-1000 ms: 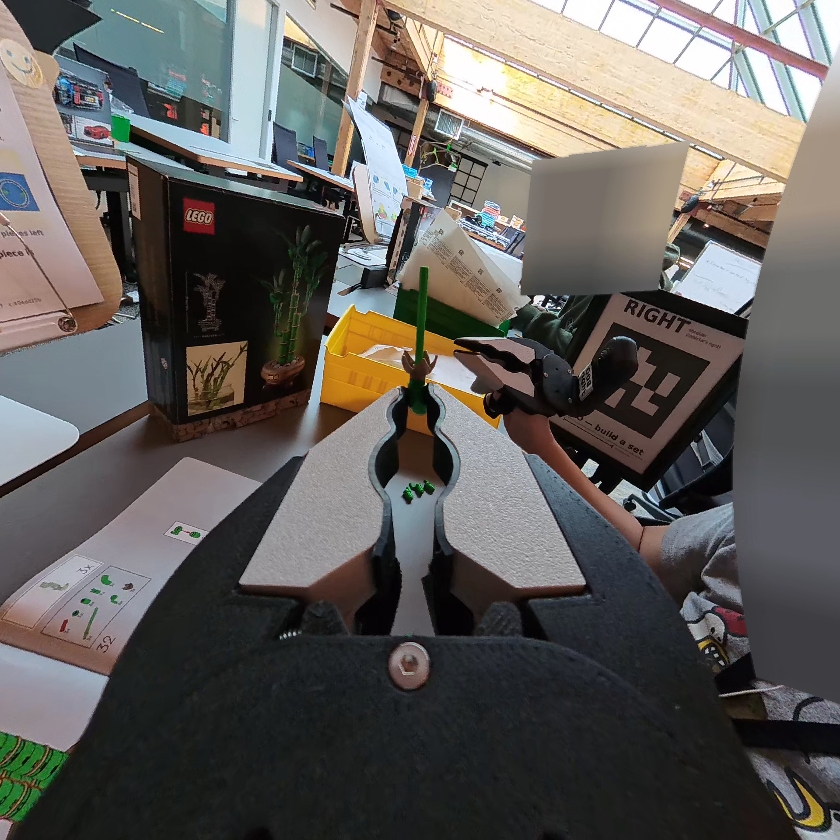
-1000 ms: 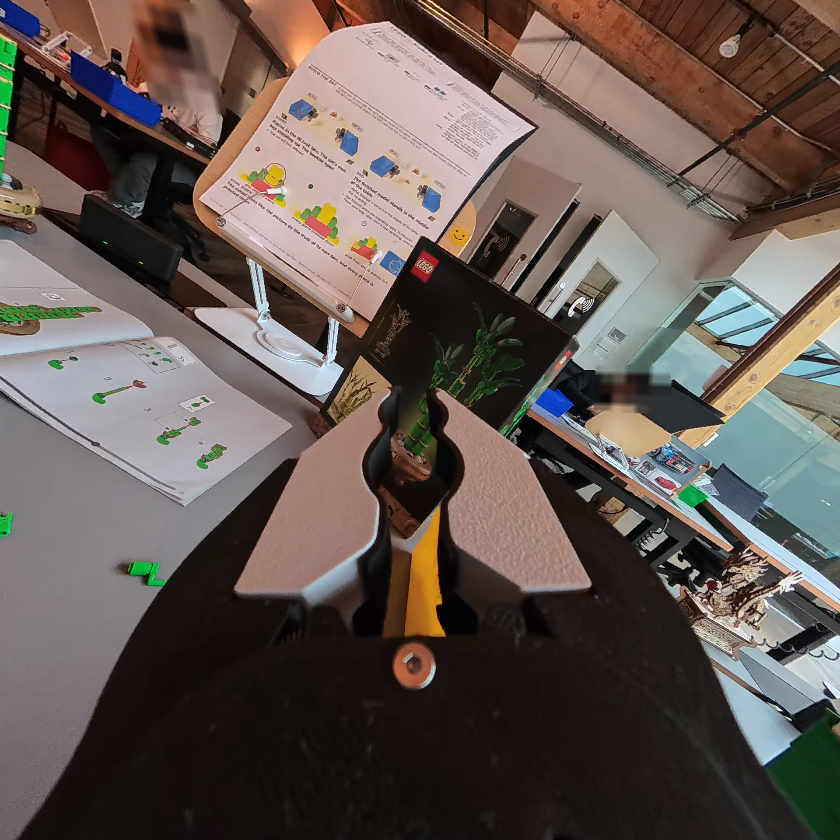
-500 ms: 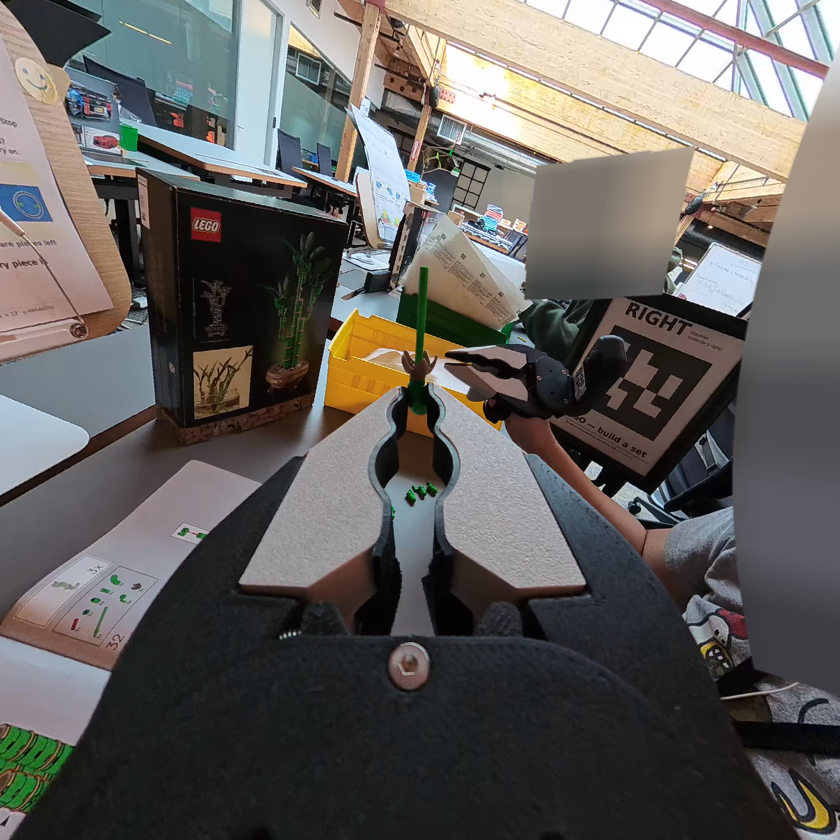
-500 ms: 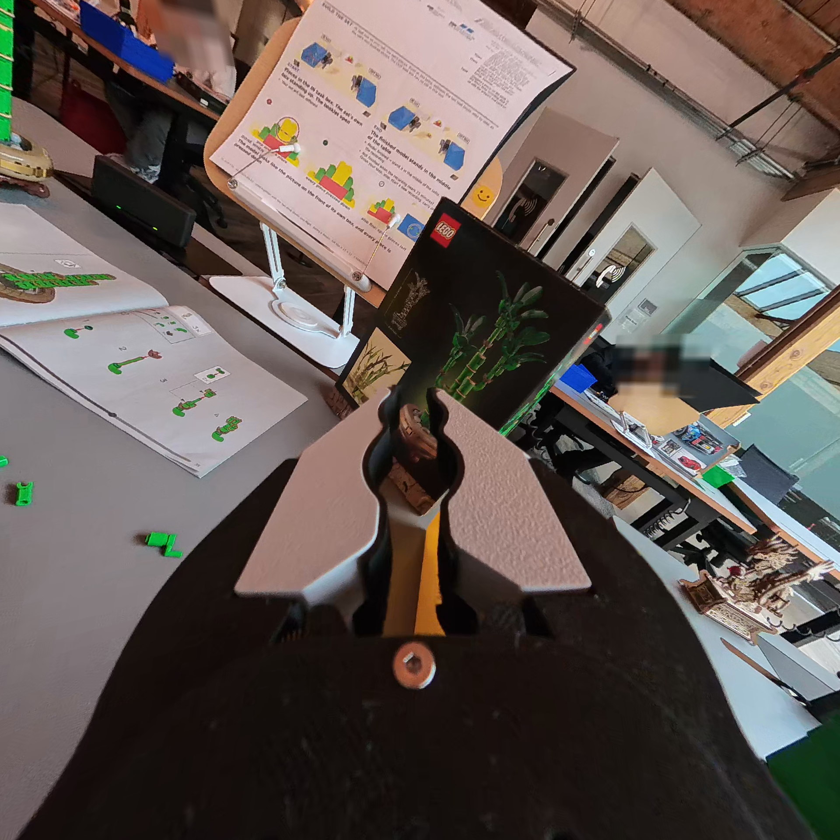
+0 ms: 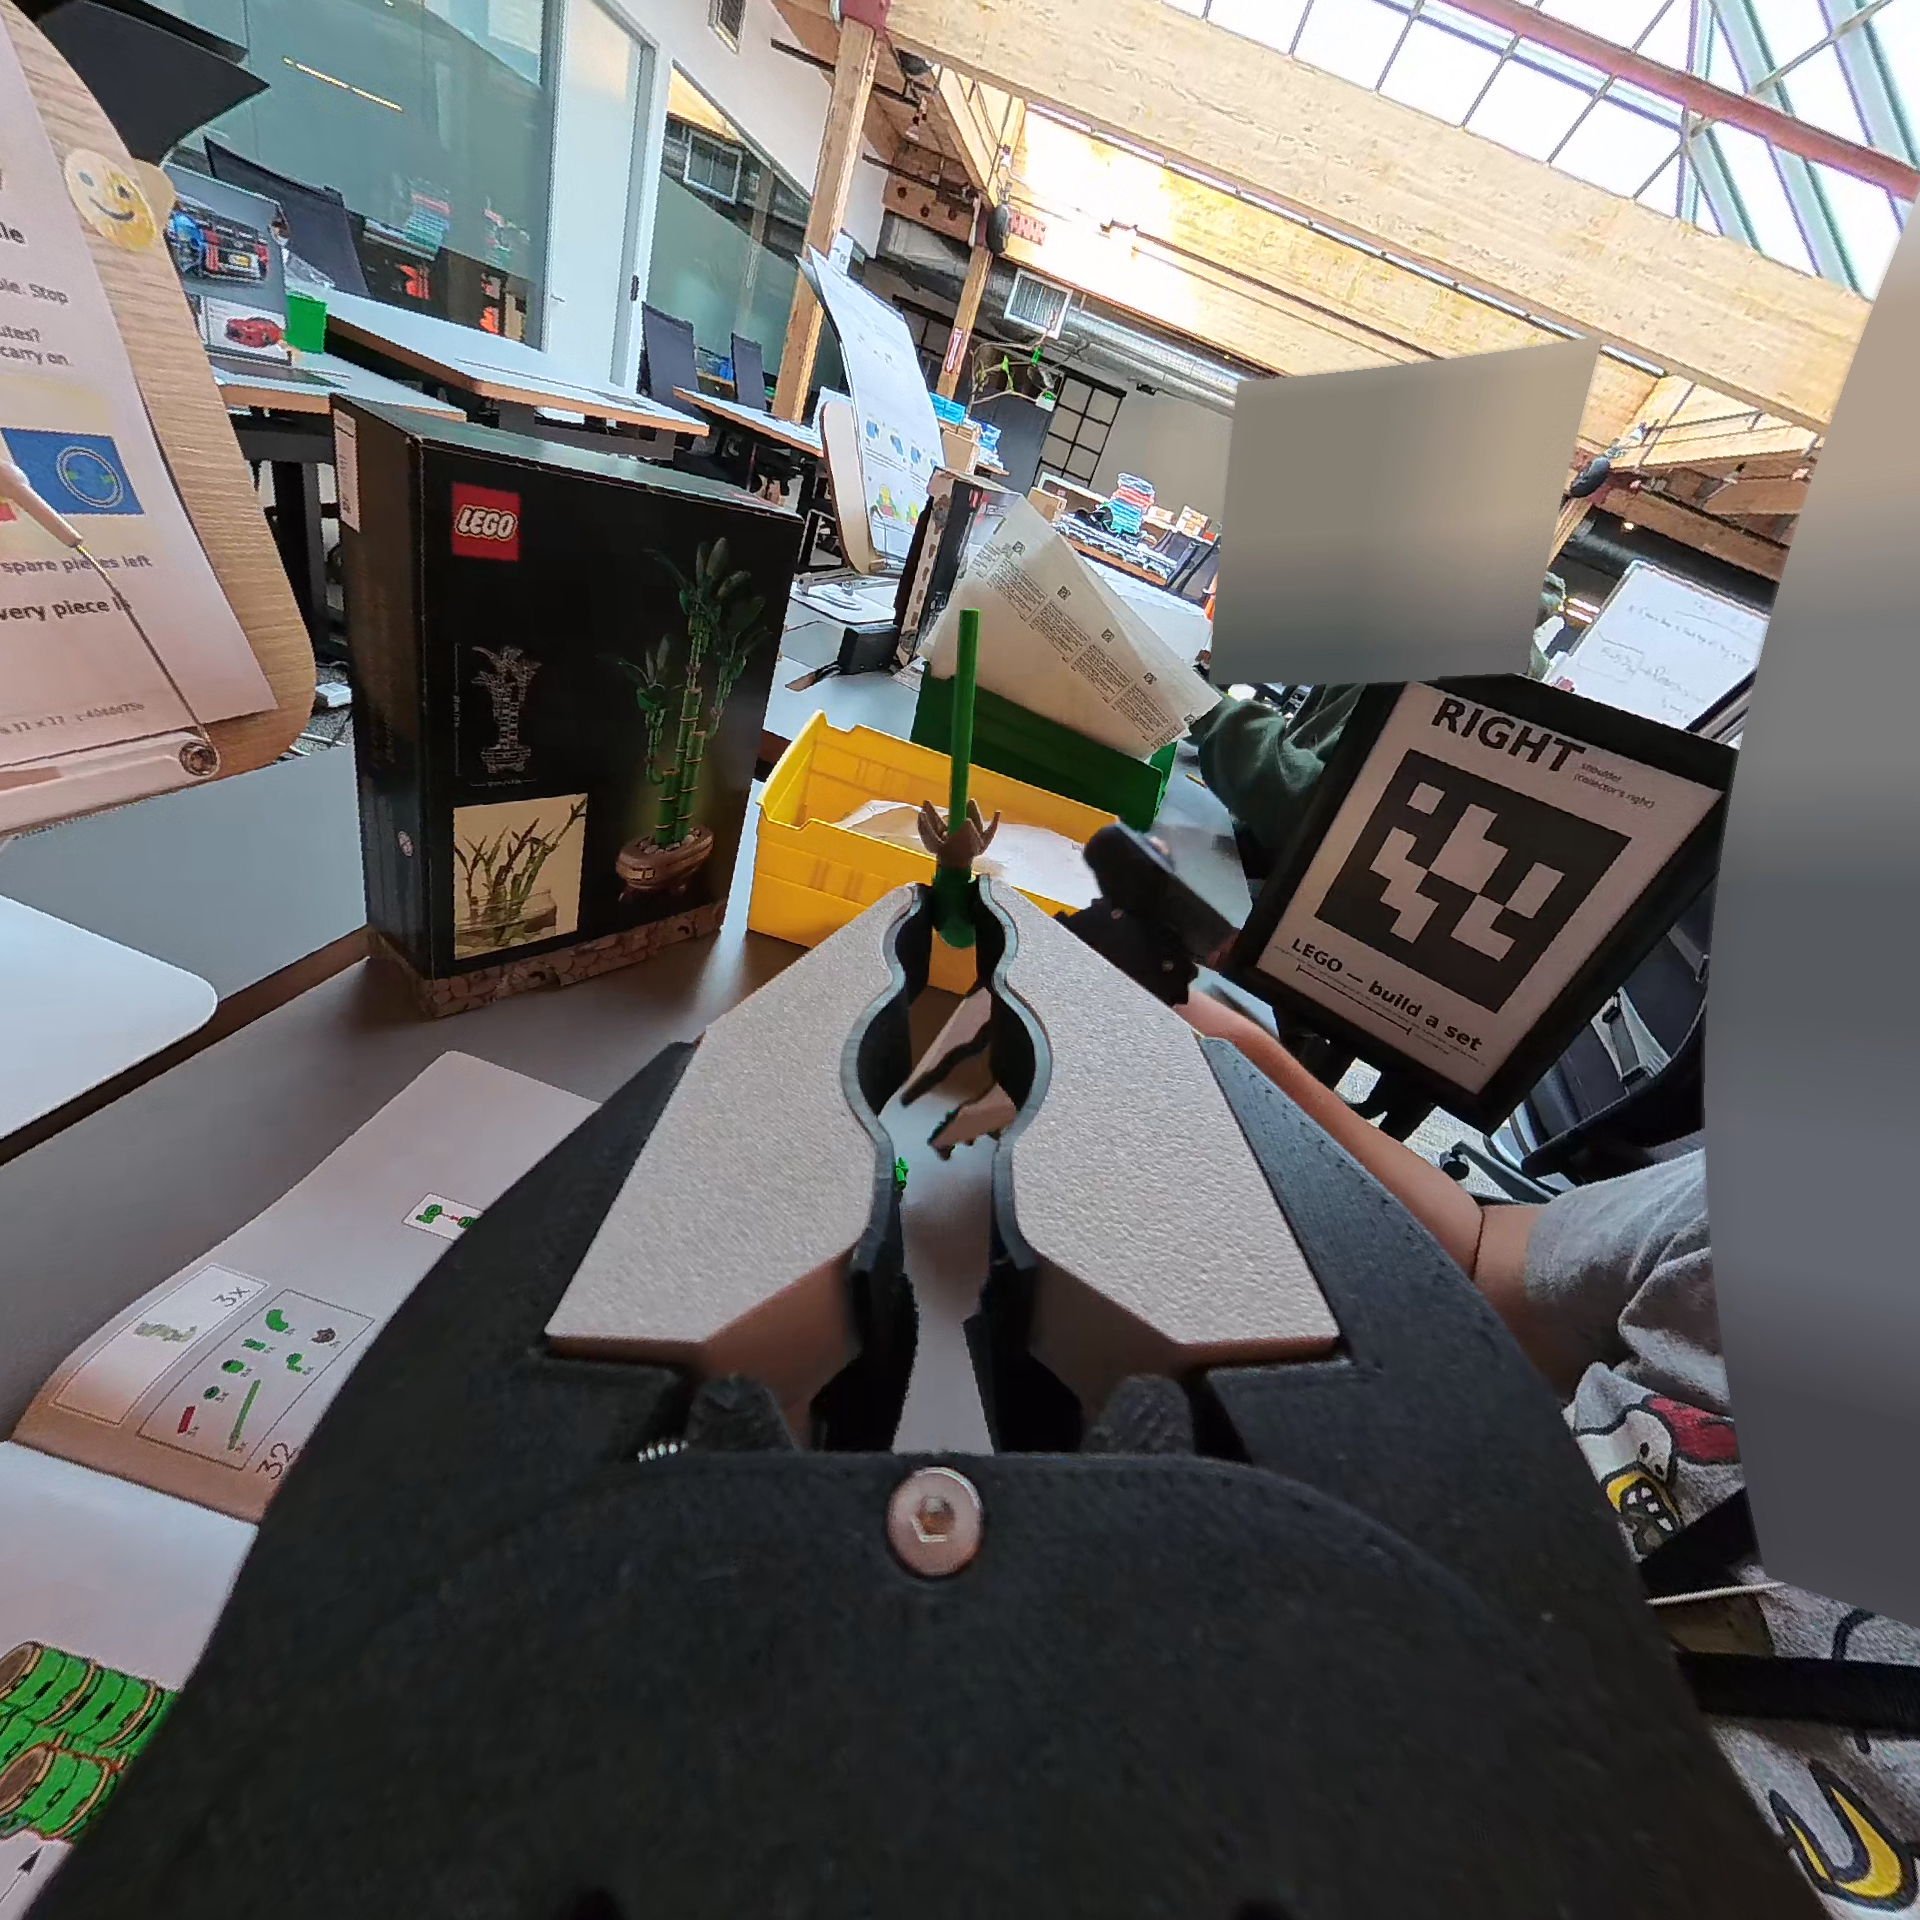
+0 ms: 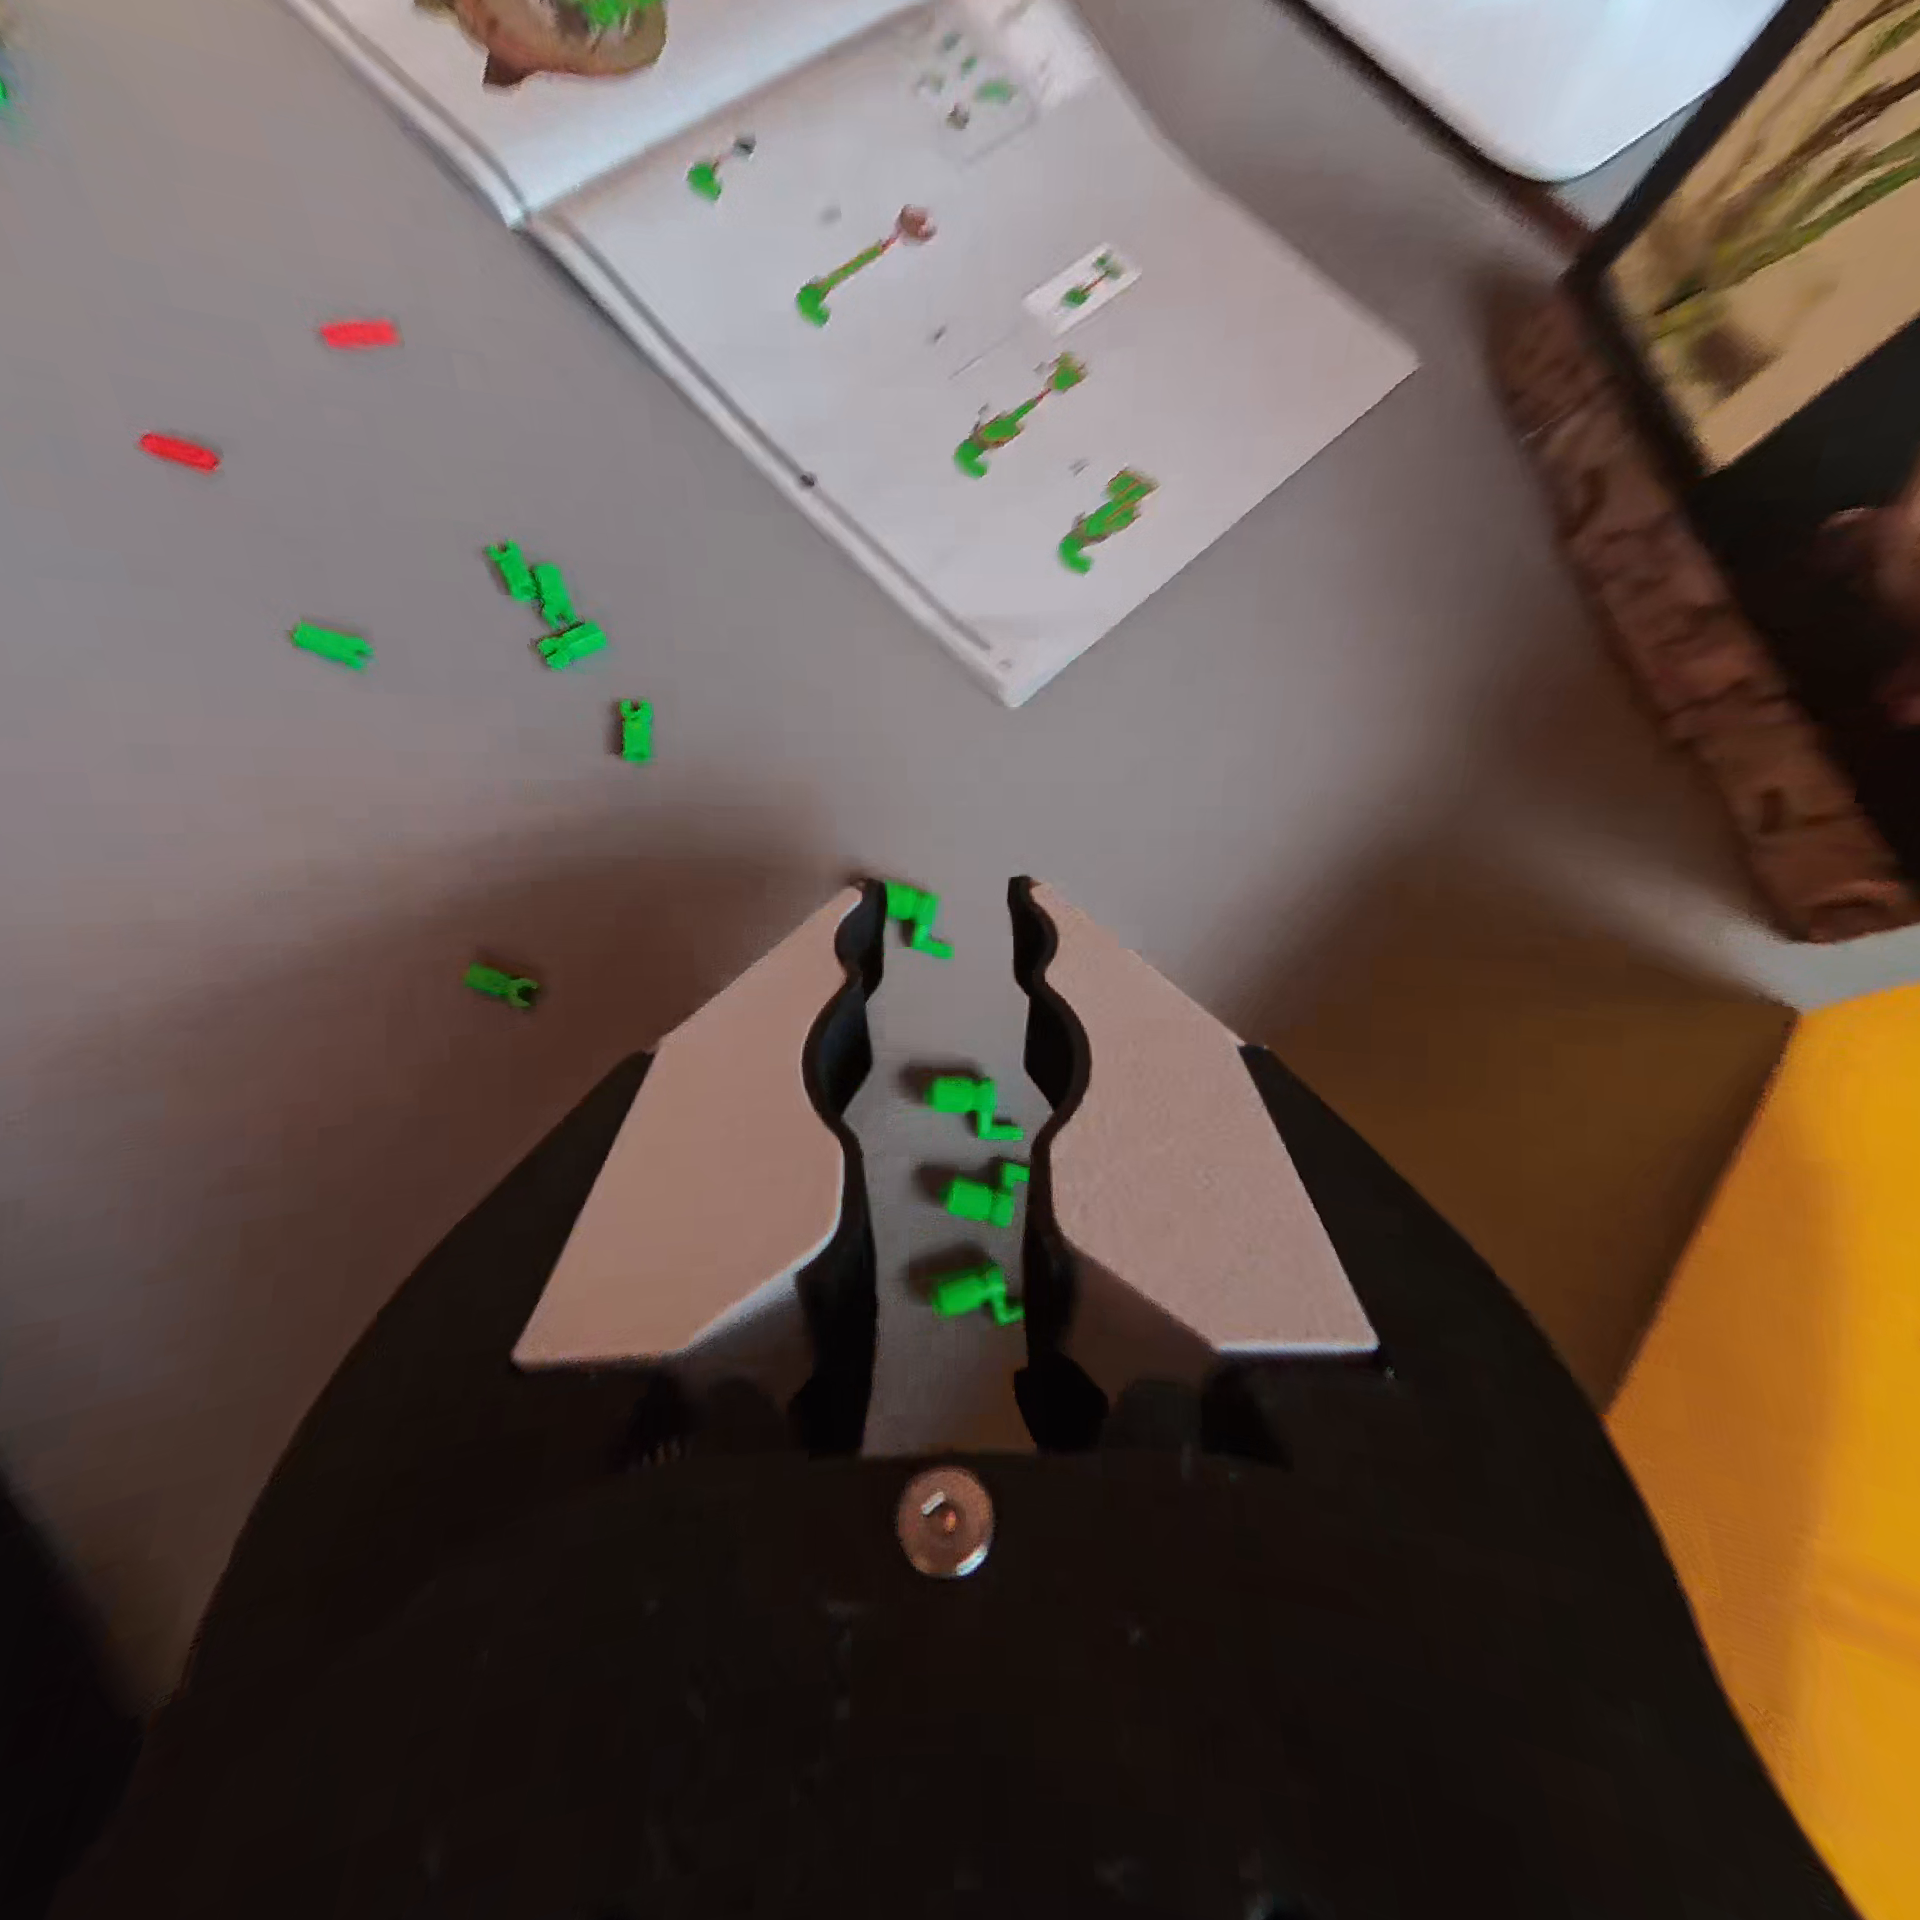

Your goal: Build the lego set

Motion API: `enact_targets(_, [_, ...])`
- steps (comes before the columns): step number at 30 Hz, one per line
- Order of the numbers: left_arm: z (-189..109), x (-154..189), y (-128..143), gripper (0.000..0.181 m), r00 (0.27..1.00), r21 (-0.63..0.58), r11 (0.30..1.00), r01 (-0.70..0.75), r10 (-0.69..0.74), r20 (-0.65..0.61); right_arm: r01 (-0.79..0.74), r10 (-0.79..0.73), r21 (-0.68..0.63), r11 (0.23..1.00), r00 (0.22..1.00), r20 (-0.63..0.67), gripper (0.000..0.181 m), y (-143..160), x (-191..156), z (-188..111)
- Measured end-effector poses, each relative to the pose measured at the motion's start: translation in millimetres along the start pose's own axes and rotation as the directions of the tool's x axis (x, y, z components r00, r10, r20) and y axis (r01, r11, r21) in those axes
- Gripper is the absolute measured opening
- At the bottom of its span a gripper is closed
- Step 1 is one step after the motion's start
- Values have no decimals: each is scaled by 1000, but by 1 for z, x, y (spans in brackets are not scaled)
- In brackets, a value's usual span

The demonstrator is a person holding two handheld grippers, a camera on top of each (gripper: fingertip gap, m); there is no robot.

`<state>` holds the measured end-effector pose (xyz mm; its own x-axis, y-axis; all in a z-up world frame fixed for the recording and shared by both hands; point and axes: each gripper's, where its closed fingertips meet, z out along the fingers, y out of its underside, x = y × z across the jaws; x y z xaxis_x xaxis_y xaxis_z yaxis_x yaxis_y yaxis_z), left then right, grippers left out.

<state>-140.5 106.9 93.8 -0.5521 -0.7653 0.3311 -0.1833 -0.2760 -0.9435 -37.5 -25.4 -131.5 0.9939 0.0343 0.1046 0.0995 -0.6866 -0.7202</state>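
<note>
My left gripper [image 5: 951, 906] is shut on the base of a green stem [image 5: 964, 717] that stands upright, with a brown leafy piece [image 5: 956, 831] on it just above the fingertips. My right gripper [image 6: 940, 894] is open and points down at the grey table, empty. Small bright green clip pieces [image 6: 971, 1101] lie on the table between and just ahead of its fingers. In the left wrist view, the right gripper [image 5: 940, 1117] shows through the gap between my left fingers, tipped down at the table.
More green pieces [image 6: 551, 603] and two red pieces [image 6: 358, 332] lie scattered to the left. An open instruction booklet [image 6: 1143, 312] lies ahead. A yellow bin [image 6: 1818, 1351] is at the right, and the black set box [image 5: 561, 707] stands behind. My hands' fingertips stand some 30 centimeters from each other.
My right gripper has swung down from facing the box to pointing at the table and has opened wider over the green pieces. My left gripper still holds the stem.
</note>
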Motion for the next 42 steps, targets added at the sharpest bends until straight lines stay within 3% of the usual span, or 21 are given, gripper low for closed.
enact_targets(4, [1, -1, 2, 6, 1000, -6, 1000, 2, -2, -1, 60, -59, -74, 996, 998, 14, 25, 11, -9, 12])
enact_targets(20, [8, 3, 10, 5, 999, -32, 999, 25, -26, -34, 89, -85, -22, 996, 985, 147, 5, 21, -14, 22])
enact_targets(27, [16, -1, 20, 5, 998, -51, 998, 37, -40, -40, 130, -130, 15, 991, 990, 49, 4, 10, -3, 18])
enact_targets(31, [24, -11, 34, 6, 999, -89, 995, 38, -40, -19, 136, -128, 214, 967, 990, -52, 4, -37, 4, -11])
enact_targets(35, [27, -7, 36, 6, 999, -90, 995, 35, -38, -34, 255, -179, 413, 874, 960, -216, 4, -123, -2, -77])
enact_targets(39, [28, -2, 34, 6, 1000, -96, 995, -15, 13, -14, 406, -285, 388, 827, 899, -334, 4, -192, -16, -119])
enact_targets(42, [28, -1, 32, 6, 996, -106, 991, -81, 85, 31, 497, -367, 319, 807, 845, -389, 3, -229, -22, -126])
